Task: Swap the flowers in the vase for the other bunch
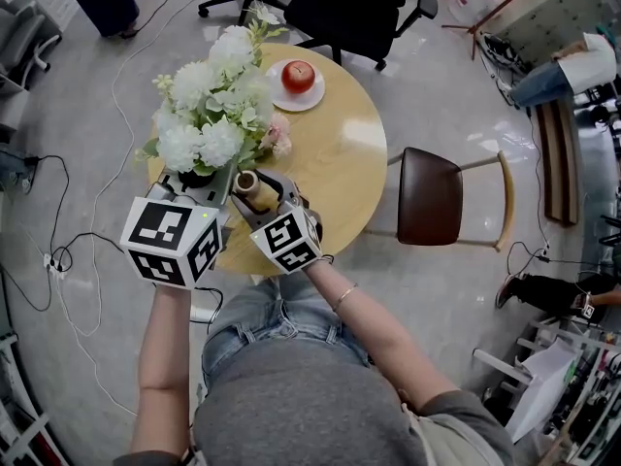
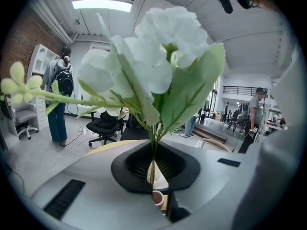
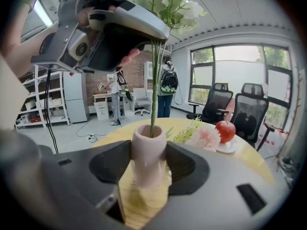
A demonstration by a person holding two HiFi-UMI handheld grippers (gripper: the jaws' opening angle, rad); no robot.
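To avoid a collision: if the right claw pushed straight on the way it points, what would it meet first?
The right claw clamps the vase; beyond that, likely only bare table top. The pink flowers lie right of that line.

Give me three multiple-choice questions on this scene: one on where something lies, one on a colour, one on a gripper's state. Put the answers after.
1. Where does the pink bunch lie?
A. on the floor
B. on the table near the plate
C. on a chair

2. What colour are the flowers in the left gripper?
A. red
B. white
C. yellow

3. The right gripper is:
A. open
B. shut on nothing
C. shut on the vase

Answers:
1 B, since the pink blooms lie flat on the wood close to the plate.
2 B, since white heads rise above its jaws, which are shut on the stems.
3 C, since its pads press both sides of the vase.
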